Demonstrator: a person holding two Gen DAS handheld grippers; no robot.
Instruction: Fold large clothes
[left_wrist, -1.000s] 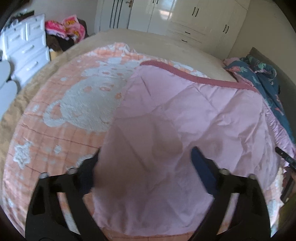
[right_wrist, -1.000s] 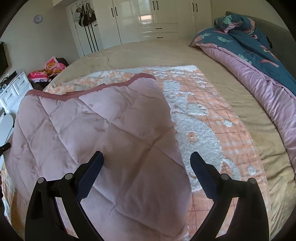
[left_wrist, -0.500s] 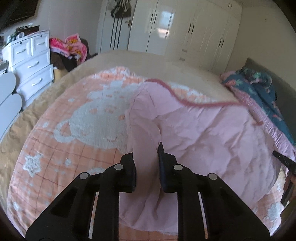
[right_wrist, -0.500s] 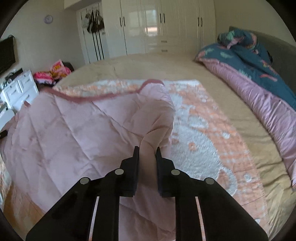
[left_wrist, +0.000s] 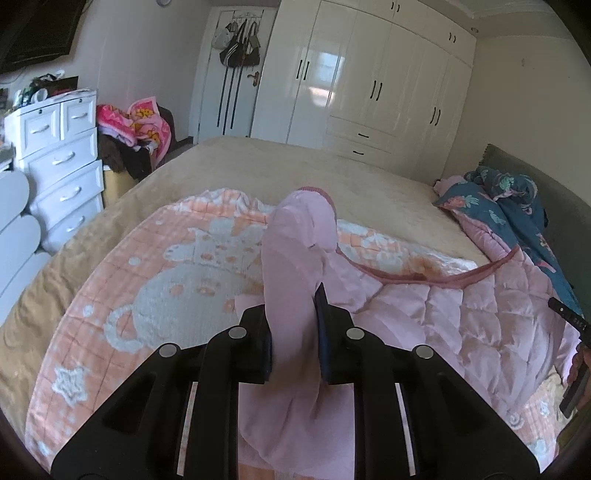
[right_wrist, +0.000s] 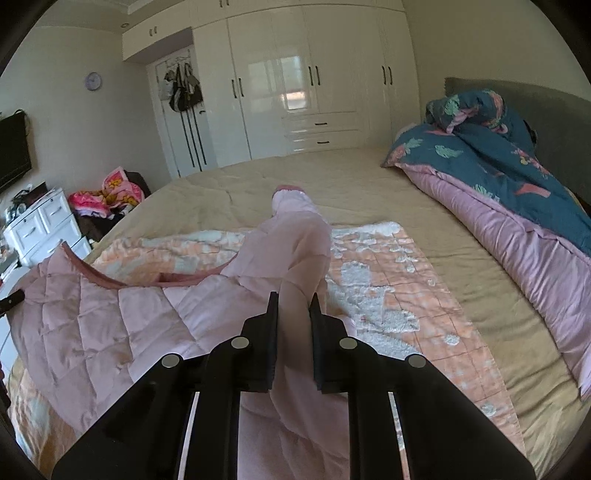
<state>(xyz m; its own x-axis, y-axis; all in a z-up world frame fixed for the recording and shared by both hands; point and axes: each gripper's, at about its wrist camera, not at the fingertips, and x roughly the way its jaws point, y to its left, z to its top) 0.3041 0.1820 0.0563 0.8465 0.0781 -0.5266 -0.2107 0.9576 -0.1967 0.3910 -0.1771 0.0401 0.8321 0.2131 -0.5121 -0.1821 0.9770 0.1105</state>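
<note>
A pink quilted blanket (left_wrist: 461, 325) with a darker pink trim lies half folded on the bed, orange patterned side (left_wrist: 177, 280) up beneath it. My left gripper (left_wrist: 291, 306) is shut on a bunched fold of the blanket and holds it raised. My right gripper (right_wrist: 292, 306) is shut on another bunched fold of the same blanket (right_wrist: 110, 325), also raised. The blanket hangs slack between the two grips. The orange patterned side (right_wrist: 384, 280) shows to the right in the right wrist view.
The tan bed cover (right_wrist: 369, 184) stretches behind. A blue floral duvet with pink lining (right_wrist: 509, 177) is piled by the grey headboard. White drawers (left_wrist: 62, 162) and a heap of bright clothes (left_wrist: 140, 125) stand left. White wardrobes (right_wrist: 306, 92) line the far wall.
Both grippers went from open over the flat blanket to shut on its folds. Both have since lifted, pulling the pink layer up and back so more of the orange side shows.
</note>
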